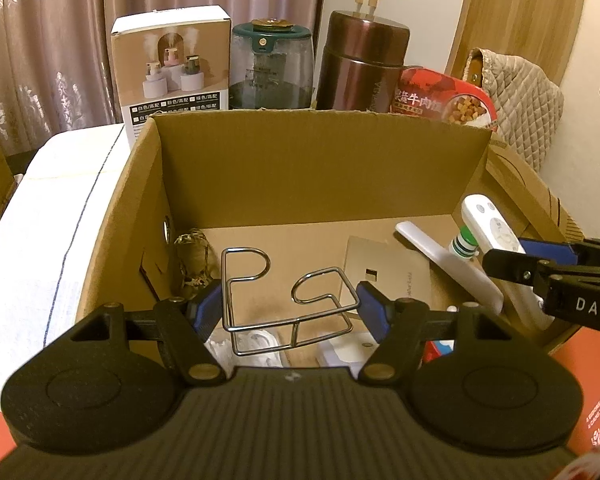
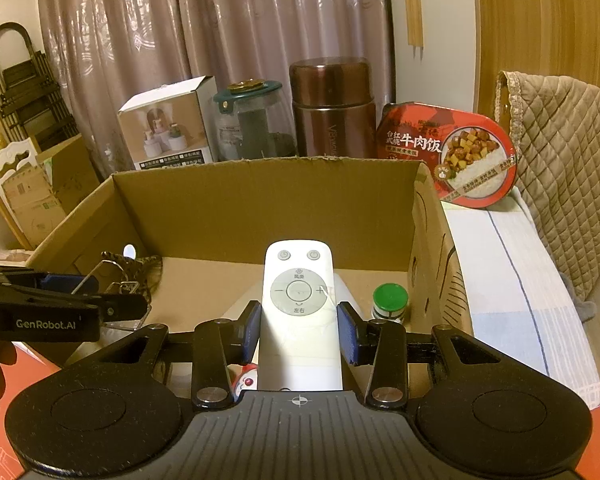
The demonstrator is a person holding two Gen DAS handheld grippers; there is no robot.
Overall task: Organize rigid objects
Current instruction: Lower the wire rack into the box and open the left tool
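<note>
An open cardboard box (image 1: 320, 116) fills both views. My left gripper (image 1: 290, 306) hangs just inside its near side, shut on a bent chrome wire rack (image 1: 296, 320); the blue pads press on the rack's two outer sides. My right gripper (image 2: 299, 332) is shut on a white remote control (image 2: 298, 280), held over the box's right part with its buttons facing up. In the left wrist view the right gripper (image 1: 512, 250) enters from the right with the remote (image 1: 492, 228). The right wrist view has the left gripper (image 2: 108, 292) and the rack (image 2: 116, 276) at the left.
In the box lie a gold flat pack (image 1: 384, 268), a white flat piece (image 1: 452, 264), a green-capped bottle (image 2: 390, 298) and a braided cord (image 1: 192, 256). Behind it stand a humidifier carton (image 1: 172, 68), a glass jar (image 1: 272, 68), a brown flask (image 1: 360, 64) and a red meal bowl (image 2: 448, 160).
</note>
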